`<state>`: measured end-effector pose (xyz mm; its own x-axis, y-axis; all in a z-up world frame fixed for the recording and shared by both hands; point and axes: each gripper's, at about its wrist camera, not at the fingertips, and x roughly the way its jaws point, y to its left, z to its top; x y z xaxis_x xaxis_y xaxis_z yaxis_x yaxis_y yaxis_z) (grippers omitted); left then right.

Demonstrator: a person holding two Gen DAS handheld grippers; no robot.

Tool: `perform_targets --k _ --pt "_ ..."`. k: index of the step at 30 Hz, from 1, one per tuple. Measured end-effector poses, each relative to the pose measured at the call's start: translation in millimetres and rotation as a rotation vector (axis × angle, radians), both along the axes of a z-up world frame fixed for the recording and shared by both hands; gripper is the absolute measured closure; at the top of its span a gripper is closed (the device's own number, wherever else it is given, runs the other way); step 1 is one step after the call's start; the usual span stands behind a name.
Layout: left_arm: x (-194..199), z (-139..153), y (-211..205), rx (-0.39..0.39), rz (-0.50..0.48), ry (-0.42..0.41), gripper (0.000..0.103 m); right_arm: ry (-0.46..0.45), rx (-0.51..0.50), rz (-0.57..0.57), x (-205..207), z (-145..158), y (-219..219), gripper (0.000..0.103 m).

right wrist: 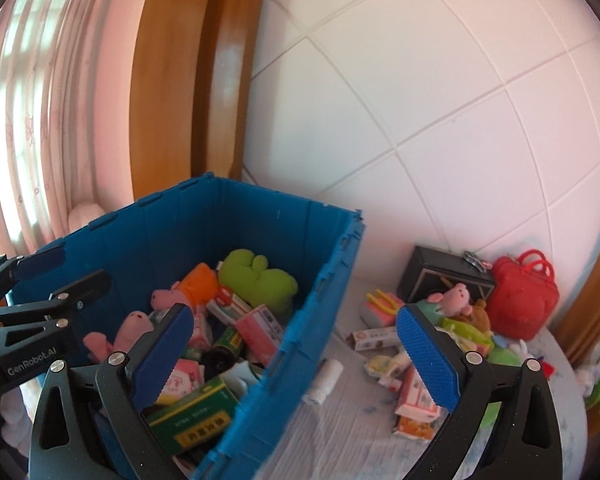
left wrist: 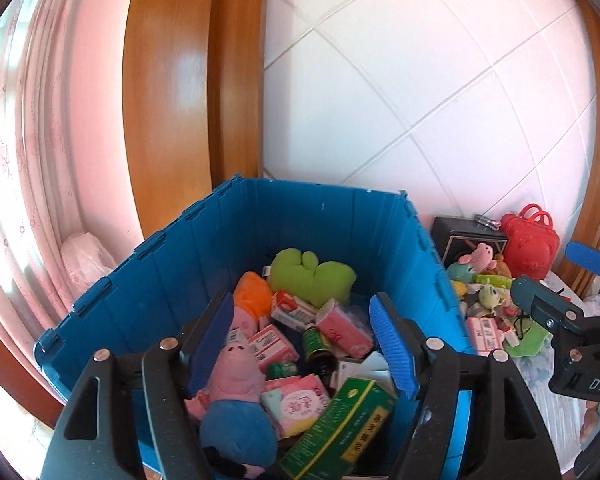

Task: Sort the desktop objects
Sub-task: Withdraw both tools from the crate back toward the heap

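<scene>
The blue crate (left wrist: 172, 280) stood on the desk (right wrist: 340, 428) against the white tiled wall (left wrist: 420, 100), its top open and its floor heaped with things already dropped in. On the near side lay a pink pig plush in a blue dress (left wrist: 236, 400), and beside it a long green box (left wrist: 336, 424) leaned at a slant. Pink cartons (left wrist: 342, 328) were scattered through the middle, a dark green bottle (left wrist: 316, 344) lay among them, and at the back sat a lime green plush (left wrist: 312, 276) next to an orange one (left wrist: 254, 294).

The left tool (left wrist: 304, 344) hung over the crate with its blue pads spread apart and nothing pinched between them (the pig only showed in the gap, lying well below). The right tool (right wrist: 296, 356) was spread wider still and equally empty, one pad over the crate's inside and the other out over the desk, so that the crate's right wall ran between them.

To the right of the crate the unsorted things remained on the pale cloth of the desk. A red bear-shaped bag (right wrist: 528, 300) stood near the wall, touching a black box (right wrist: 432, 272). In front of these was a small heap of soft toys, a little pink pig plush (right wrist: 456, 298) on top. Nearer lay more pink cartons (right wrist: 416, 396), some overlapping, and a white roll (right wrist: 326, 380) just beside the crate's wall. A wooden frame (left wrist: 172, 80) and a pink curtain (left wrist: 40, 120) filled the left.
</scene>
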<state>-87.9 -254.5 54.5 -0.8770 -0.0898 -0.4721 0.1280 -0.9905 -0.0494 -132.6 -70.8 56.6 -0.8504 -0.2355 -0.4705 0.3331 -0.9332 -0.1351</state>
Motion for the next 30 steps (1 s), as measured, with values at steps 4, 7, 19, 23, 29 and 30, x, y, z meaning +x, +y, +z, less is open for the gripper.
perform_targets --k 4,7,19,23,29,30 --pt "2 3 36 -0.009 -0.032 0.02 0.033 0.039 -0.02 -0.049 14 -2 47 0.0" --pt "2 6 72 -0.032 -0.046 0.042 0.033 0.041 -0.054 -0.085 17 -6 92 0.0" --pt "-29 -18 240 -0.078 -0.192 0.001 0.018 -0.085 -0.064 -0.262 -20 -58 271 0.0" --pt "-49 -52 270 -0.069 -0.202 -0.068 0.018 -0.172 -0.067 -0.302 -35 -93 316 0.0" --pt "-82 -125 284 -0.116 -0.147 -0.202 0.018 -0.31 -0.093 -0.326 -56 -147 356 0.0" --pt "-85 -136 284 -0.133 -0.138 -0.219 0.018 -0.325 -0.098 -0.327 -58 -155 360 0.0"
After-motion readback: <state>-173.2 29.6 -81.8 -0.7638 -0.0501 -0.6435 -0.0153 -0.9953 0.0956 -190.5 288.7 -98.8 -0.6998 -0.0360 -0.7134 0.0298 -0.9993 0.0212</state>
